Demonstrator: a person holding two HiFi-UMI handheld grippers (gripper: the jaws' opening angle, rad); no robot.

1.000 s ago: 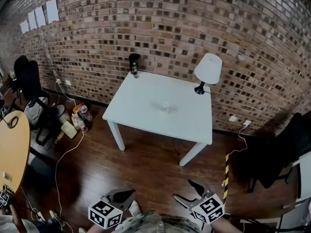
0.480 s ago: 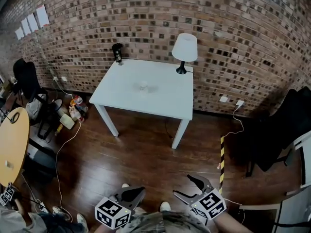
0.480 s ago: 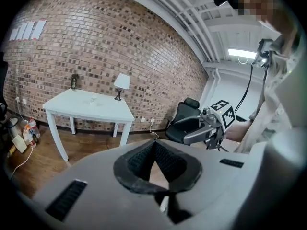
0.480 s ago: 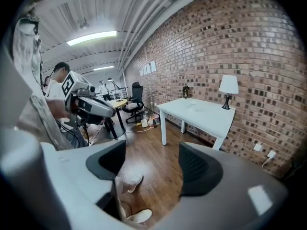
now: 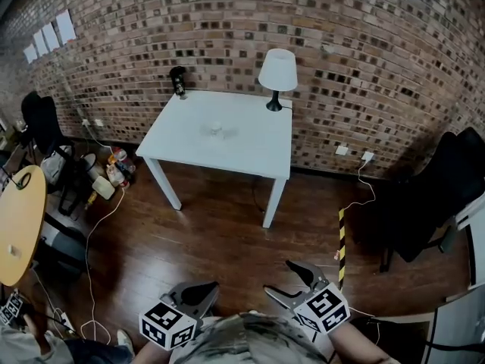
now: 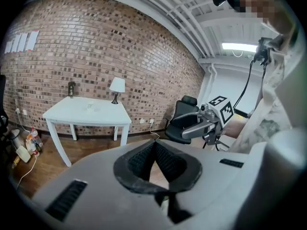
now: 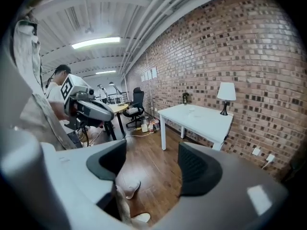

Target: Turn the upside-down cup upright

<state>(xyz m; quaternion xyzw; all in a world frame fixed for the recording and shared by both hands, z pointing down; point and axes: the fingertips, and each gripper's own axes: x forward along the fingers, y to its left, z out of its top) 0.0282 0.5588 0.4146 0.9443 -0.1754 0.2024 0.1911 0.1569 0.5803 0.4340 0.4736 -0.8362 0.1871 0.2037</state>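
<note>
A small pale cup (image 5: pixel 217 127) stands near the middle of the white table (image 5: pixel 250 154) by the brick wall; it is too small to tell which way up it is. It also shows as a speck in the left gripper view, cup (image 6: pixel 89 107), and in the right gripper view, cup (image 7: pixel 192 110). Both grippers hang low over the wooden floor, far from the table. My left gripper (image 5: pixel 195 294) has its pads meeting at the tips, with nothing between them. My right gripper (image 5: pixel 277 279) is open and empty.
A white lamp (image 5: pixel 277 73) and a dark bottle (image 5: pixel 178 80) stand at the table's back edge. Bags and cables (image 5: pixel 106 184) lie left of the table. A round wooden table (image 5: pixel 17 226) is at far left, black chairs (image 5: pixel 443 196) at right, striped tape (image 5: pixel 341 245) on the floor.
In the head view the table has drifted left and looks a little smaller and farther off. Both grippers stay at the bottom of the view, their jaws unchanged.
</note>
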